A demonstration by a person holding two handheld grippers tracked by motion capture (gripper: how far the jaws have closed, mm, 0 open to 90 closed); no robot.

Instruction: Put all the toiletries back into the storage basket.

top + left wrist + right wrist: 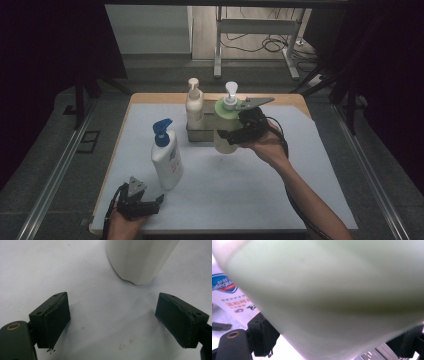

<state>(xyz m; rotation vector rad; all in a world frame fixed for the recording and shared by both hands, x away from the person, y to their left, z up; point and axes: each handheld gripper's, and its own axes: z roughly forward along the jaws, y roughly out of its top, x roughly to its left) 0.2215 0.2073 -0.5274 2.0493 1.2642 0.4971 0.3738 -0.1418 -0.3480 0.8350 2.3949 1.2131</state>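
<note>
A pale green pump bottle [224, 141] with a white pump stands upright at the front right corner of a metal rack [200, 134]. My right gripper [229, 135] is shut on its body from the right. In the right gripper view the green bottle [337, 290] sits close up between the two black fingers [262, 336]. A white bottle with a blue pump [167, 159] stands at the front left. My left gripper [156, 202] rests just in front of it, open with nothing between its fingers. In the left gripper view, the white bottle's base [140, 262] lies beyond my left gripper [125, 320].
A cream pump bottle [194, 106] stands in the rack at the back of the table. A white mat [235, 195] covers the wooden table top. The labelled white bottle [232, 296] appears at the left behind the green one. Dark floor and metal rails flank the table.
</note>
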